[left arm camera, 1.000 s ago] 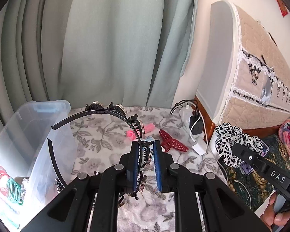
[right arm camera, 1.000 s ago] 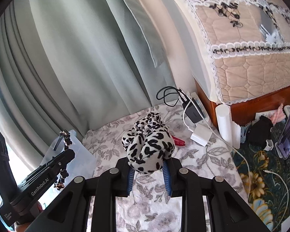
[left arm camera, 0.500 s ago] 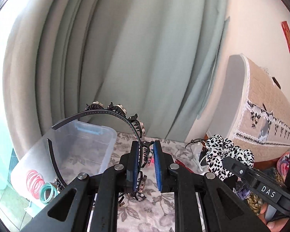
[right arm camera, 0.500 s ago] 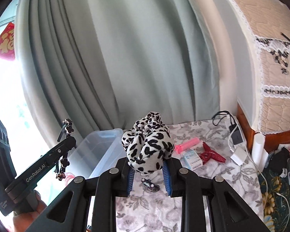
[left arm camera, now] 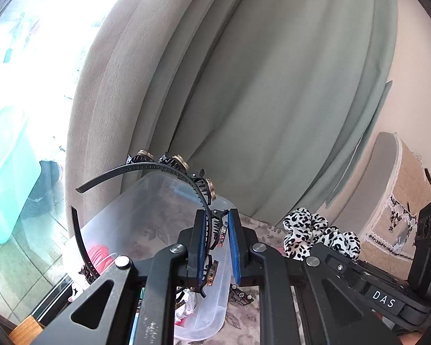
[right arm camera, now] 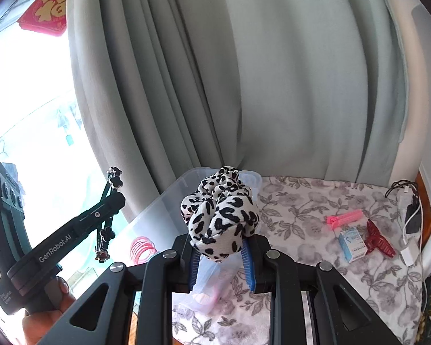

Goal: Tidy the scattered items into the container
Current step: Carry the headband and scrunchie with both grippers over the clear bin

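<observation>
My left gripper (left arm camera: 217,244) is shut on a black headband (left arm camera: 146,168) with gold studs and holds it above the clear plastic container (left arm camera: 146,201). My right gripper (right arm camera: 219,254) is shut on a black-and-white spotted scrunchie (right arm camera: 219,218), held above the container's near end (right arm camera: 186,181). The scrunchie also shows at the right in the left wrist view (left arm camera: 307,227). Pink hair ties (right arm camera: 142,248) lie inside the container. The left gripper with the headband shows at the left of the right wrist view (right arm camera: 109,198).
On the floral cloth (right arm camera: 301,201) lie a pink clip (right arm camera: 344,218), a small blue-white box (right arm camera: 353,243) and a red claw clip (right arm camera: 377,240). Chargers and cables (right arm camera: 411,212) sit at the right edge. Grey-green curtains (right arm camera: 244,72) hang behind; a window is at left.
Both grippers have swung left toward the container, each still holding its item. The container now lies directly under and ahead of both.
</observation>
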### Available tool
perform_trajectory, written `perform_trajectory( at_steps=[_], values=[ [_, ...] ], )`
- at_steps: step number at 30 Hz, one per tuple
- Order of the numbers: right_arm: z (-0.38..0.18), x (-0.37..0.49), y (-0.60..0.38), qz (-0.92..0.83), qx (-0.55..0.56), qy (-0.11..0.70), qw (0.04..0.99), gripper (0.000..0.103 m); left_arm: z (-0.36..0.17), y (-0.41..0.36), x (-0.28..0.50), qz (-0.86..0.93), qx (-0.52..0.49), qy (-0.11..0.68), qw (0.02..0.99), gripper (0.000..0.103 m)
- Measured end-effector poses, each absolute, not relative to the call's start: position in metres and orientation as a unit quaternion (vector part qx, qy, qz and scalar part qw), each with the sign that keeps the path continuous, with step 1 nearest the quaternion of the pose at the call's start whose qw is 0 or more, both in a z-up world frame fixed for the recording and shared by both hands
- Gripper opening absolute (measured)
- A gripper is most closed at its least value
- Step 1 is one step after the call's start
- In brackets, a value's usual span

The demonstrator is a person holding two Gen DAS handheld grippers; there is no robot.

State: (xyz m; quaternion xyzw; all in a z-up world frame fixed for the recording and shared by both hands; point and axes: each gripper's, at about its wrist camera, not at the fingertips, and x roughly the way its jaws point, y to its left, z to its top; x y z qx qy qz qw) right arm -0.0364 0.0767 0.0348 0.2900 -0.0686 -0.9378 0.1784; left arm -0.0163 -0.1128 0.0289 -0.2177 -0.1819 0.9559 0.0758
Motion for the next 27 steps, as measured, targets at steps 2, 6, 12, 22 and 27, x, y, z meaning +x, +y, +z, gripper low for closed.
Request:
perform_trajectory(
  at_steps=[2, 6, 12, 22, 27],
  values=[
    [0.031, -0.043, 0.064, -0.935, 0.297, -0.059, 0.185, 0.027, 0.022, -0.117, -0.021, 0.954, -0.225, -0.185, 0.077, 0.015],
    [0.018, -0.055, 0.042, -0.928, 0.313, -0.042, 0.199, 0.027, 0.01, -0.125, -0.032, 0.949, -0.238, -0.193, 0.078, 0.015],
    [-0.004, -0.077, 0.02, -0.917, 0.339, -0.027, 0.209, 0.027, -0.004, -0.13, -0.05, 0.943, -0.25, -0.202, 0.092, 0.015],
    [-0.021, -0.107, 0.0, -0.91, 0.358, 0.0, 0.207, 0.027, -0.015, -0.128, -0.078, 0.939, -0.255, -0.199, 0.114, 0.015],
    [-0.024, -0.119, 0.001, -0.91, 0.364, -0.001, 0.199, 0.027, -0.027, -0.128, -0.09, 0.933, -0.261, -0.209, 0.131, 0.015]
  ],
)
